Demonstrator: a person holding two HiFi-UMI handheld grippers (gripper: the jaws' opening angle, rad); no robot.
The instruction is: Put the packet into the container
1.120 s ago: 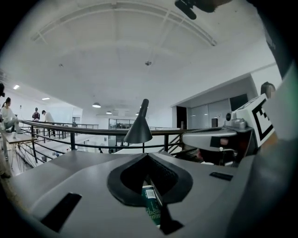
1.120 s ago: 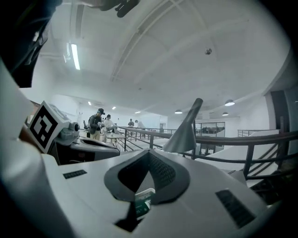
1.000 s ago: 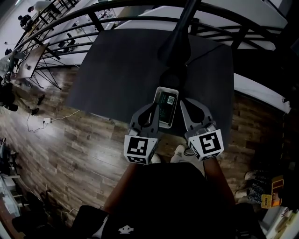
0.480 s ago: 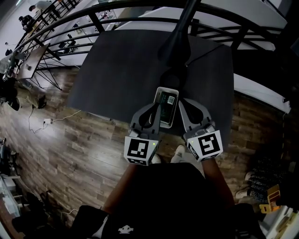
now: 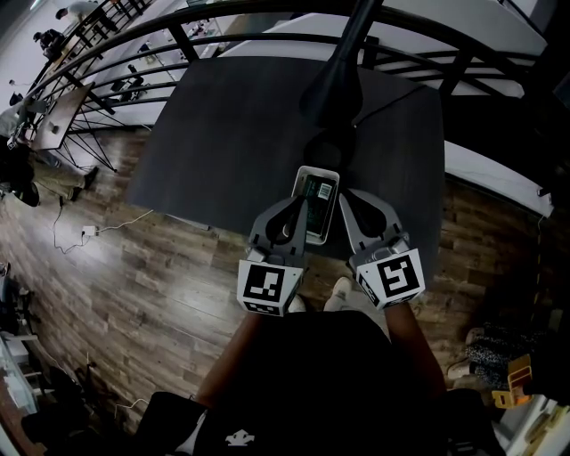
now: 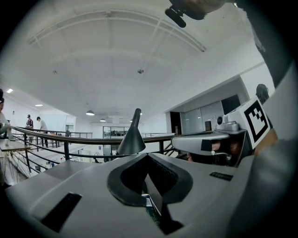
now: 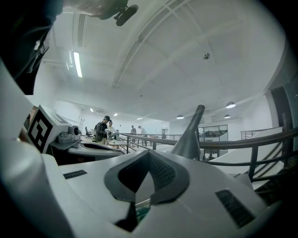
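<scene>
A white oblong container [image 5: 298, 191] lies near the front edge of the dark table [image 5: 232, 134], and a green packet [image 5: 317, 201] rests inside it. My left gripper [image 5: 293, 207] sits just left of the container and my right gripper [image 5: 349, 199] just right of it. Both have their jaws shut with nothing between them. In the left gripper view the left gripper [image 6: 148, 173] is shut, and a sliver of the green packet [image 6: 152, 212] shows below the pads. The right gripper [image 7: 142, 179] is likewise shut in the right gripper view, above a strip of the packet [image 7: 142, 209].
A dark cone-shaped stand [image 5: 338, 80] rises from the table just beyond the container, with a cable running right. A black railing [image 5: 267, 18] curves behind the table. Wooden floor [image 5: 134, 267] lies to the left. People [image 7: 103, 129] stand far off.
</scene>
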